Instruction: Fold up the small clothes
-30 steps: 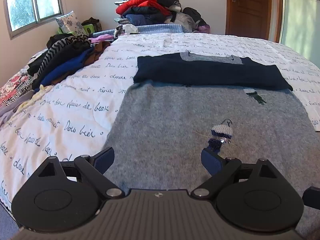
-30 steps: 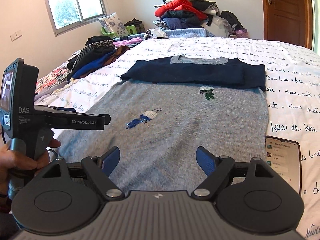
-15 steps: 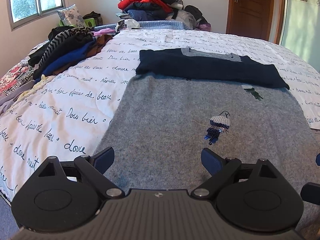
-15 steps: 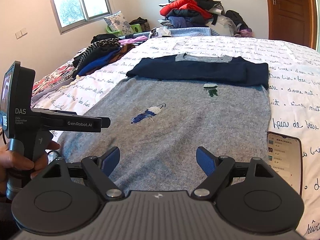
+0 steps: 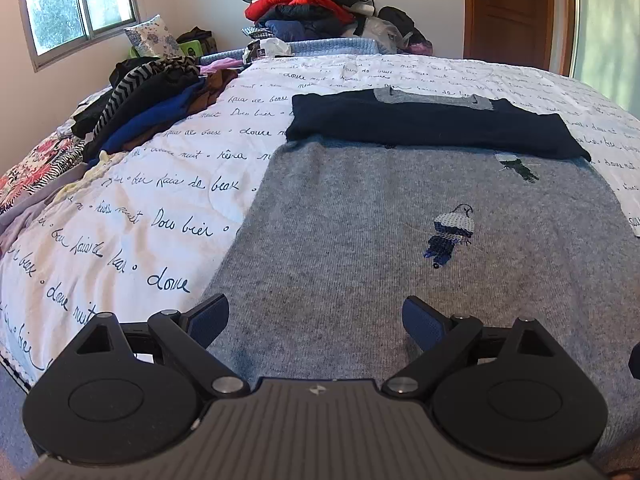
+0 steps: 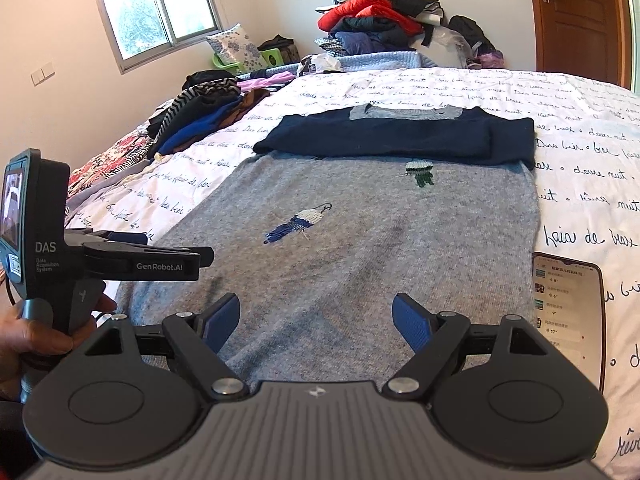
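Note:
A grey knitted sweater (image 5: 380, 232) with small embroidered birds lies flat on the bed, its navy sleeves (image 5: 432, 128) folded across the top. It also shows in the right wrist view (image 6: 380, 240). My left gripper (image 5: 316, 320) is open and empty, just above the sweater's near left hem. My right gripper (image 6: 316, 318) is open and empty above the near hem, towards the right. The left gripper (image 6: 160, 258) also shows from the side at the left of the right wrist view.
A phone (image 6: 568, 312) with a lit screen lies on the white script-printed bedspread (image 5: 140, 208), right of the sweater. Loose clothes (image 5: 148, 100) are heaped at the bed's left. A pile of jackets (image 5: 316, 8) stands beyond the bed, a door (image 5: 512, 12) at far right.
Both grippers have shifted slightly over the sweater's near hem, and both views have tilted a little. Both stay open. The sweater has not moved.

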The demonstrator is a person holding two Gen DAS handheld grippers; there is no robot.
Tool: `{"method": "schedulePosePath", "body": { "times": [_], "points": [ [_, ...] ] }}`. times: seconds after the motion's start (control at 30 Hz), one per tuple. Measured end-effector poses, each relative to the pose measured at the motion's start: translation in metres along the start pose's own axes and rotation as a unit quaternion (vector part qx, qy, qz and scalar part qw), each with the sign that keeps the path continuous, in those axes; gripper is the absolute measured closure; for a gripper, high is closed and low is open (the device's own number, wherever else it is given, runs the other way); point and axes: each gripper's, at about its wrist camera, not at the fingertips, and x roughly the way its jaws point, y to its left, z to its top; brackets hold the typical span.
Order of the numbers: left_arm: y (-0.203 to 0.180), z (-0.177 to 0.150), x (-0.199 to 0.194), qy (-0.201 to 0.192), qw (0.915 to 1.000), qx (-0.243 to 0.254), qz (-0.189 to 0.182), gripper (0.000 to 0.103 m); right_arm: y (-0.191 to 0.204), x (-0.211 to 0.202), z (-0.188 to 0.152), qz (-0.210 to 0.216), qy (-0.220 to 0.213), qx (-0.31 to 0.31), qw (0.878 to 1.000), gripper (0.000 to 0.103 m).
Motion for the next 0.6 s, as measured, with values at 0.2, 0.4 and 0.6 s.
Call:
{"method": "schedulePosePath", "body": {
  "times": [0.2, 0.4, 0.6],
  "points": [
    [0.0022, -0.0002, 0.0015, 0.003, 1.0, -0.007, 0.001, 0.011, 0.0035, 0.0011, -0.0021, 0.006, 0.005, -0.008, 1.0, 0.019],
    [0.0017, -0.0003, 0.0023, 0.005, 1.0, -0.006, 0.003, 0.011, 0.0053, 0.0023, -0.004, 0.005, 0.007, -0.011, 1.0, 0.019],
    [0.0003, -0.0002, 0.0027, 0.005, 1.0, -0.003, 0.004, 0.011, 0.0056, 0.0019, -0.0049, 0.006, 0.008, -0.014, 1.0, 0.019]
  ]
}}
